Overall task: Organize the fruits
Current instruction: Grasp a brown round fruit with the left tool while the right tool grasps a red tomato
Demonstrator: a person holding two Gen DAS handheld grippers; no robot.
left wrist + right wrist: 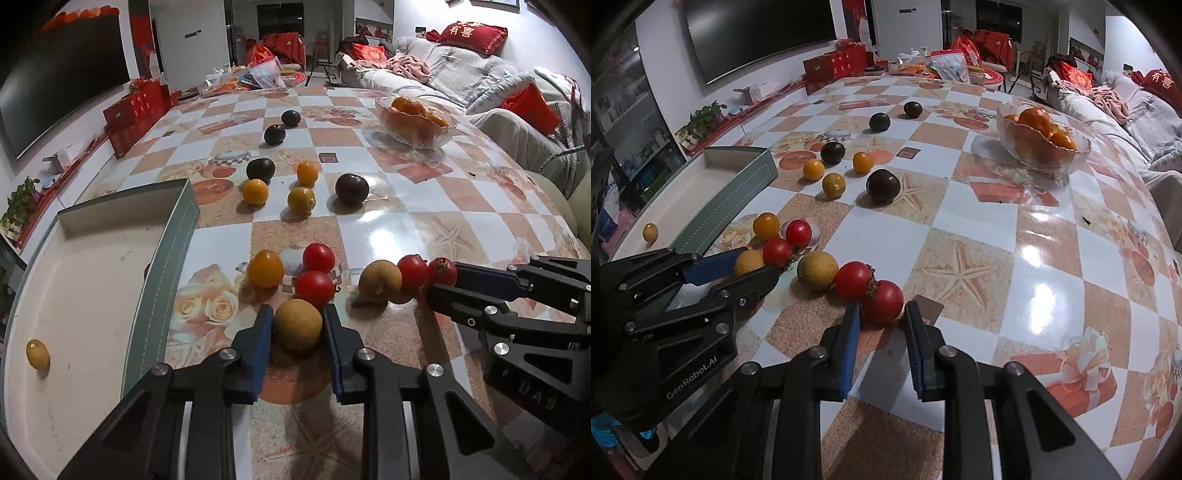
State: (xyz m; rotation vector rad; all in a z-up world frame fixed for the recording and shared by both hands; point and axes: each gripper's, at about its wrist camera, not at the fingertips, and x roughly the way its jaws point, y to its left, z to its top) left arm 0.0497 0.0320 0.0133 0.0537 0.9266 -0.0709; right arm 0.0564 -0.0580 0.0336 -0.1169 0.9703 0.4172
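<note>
My left gripper (298, 314) is shut on a round yellow-brown fruit (297, 325) that rests on the table, blue pads against both its sides. My right gripper (882, 312) is shut on a red tomato (882, 301), also seen at the right gripper's tip in the left wrist view. A second yellow-brown fruit (379, 280), more red tomatoes (314, 288) and an orange tomato (265, 268) lie just beyond. A green-walled tray (173, 258) with a white floor stands at the left, with one small yellow fruit (37, 354) inside.
Farther out on the checkered table lie three small orange fruits (301, 200) and several dark plums (351, 188). A glass bowl (448, 127) of oranges stands at the back right. A sofa runs along the right; red boxes and a television are on the left.
</note>
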